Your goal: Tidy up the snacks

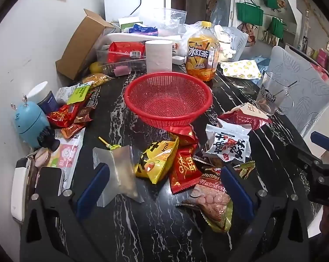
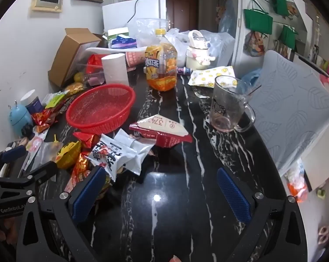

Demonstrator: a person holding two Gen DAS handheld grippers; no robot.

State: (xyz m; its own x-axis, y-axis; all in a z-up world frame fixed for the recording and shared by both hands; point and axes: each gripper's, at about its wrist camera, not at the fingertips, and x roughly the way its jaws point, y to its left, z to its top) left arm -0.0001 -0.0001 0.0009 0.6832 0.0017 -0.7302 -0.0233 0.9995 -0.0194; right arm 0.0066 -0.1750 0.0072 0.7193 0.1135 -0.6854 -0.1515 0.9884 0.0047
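Both grippers, left gripper (image 1: 164, 187) and right gripper (image 2: 161, 193), jaws spread wide, empty. Red basket (image 1: 168, 100) empty, frame centre. Recommend: clamp yellow snack packet (image 1: 156, 163) mid-body, lower-centre; lift clear of pile before basket drop.

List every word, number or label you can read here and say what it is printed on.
"冰红茶": label of the iced tea bottle.
"374": red and white snack packet.
"HUA": yellow snack packet, remainder hidden by folds.
"NUTRITIOUS": peanut packet, rest cut off.
"GenRoboLA": body of the left hand-held gripper, end cut off.
Too blurred or crumpled to read: white packet, red foil packets, green label at left.
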